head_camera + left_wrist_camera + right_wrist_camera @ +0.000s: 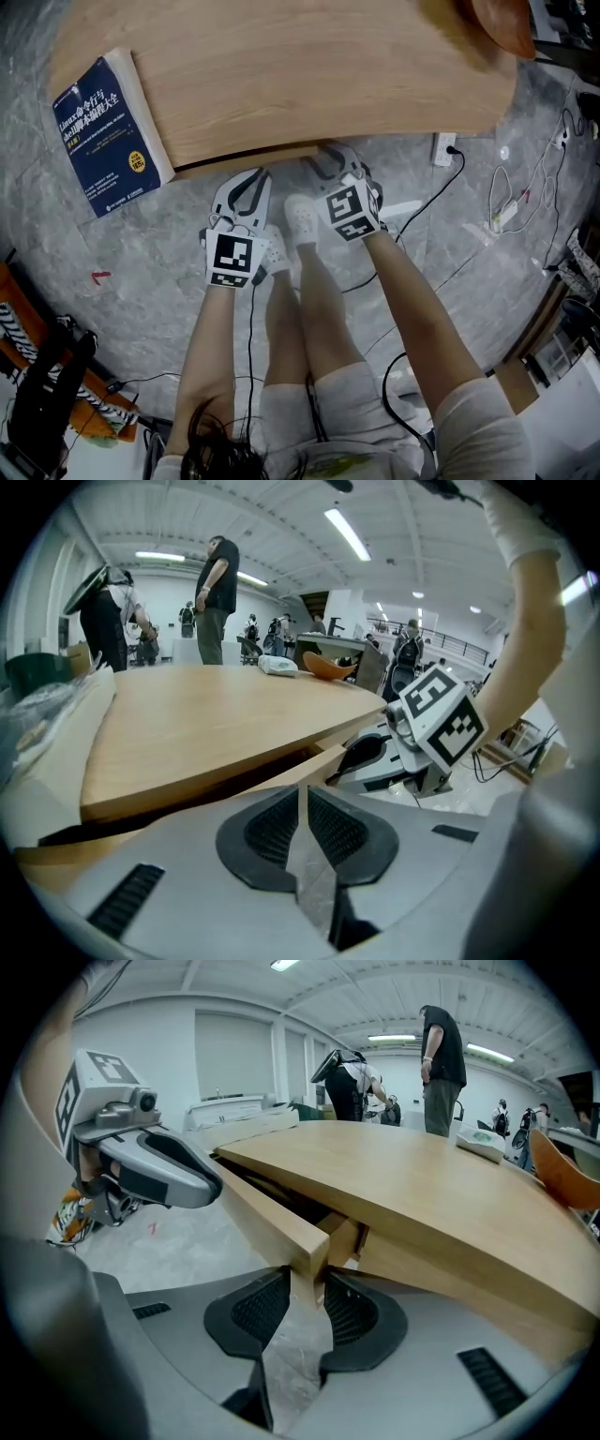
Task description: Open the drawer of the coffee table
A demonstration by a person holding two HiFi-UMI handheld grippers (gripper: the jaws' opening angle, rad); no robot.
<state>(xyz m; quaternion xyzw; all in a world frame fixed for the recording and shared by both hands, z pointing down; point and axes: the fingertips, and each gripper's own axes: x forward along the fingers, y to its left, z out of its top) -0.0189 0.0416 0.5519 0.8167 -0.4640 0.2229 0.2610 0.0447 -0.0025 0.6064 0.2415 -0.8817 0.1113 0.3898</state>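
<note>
Right gripper (309,1288) clamped on drawer front (267,1218), left gripper (302,799) closed empty, book (105,131) visible only from head view

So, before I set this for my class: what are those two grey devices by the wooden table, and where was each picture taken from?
A person holds a two-jaw gripper in each hand; there is no robot arm. The head view looks down from the person's head; each gripper view rides on one gripper. On the coffee table lies a blue book. The right gripper clamps the end of the drawer front, which stands slightly out. The left gripper is shut and empty.
</note>
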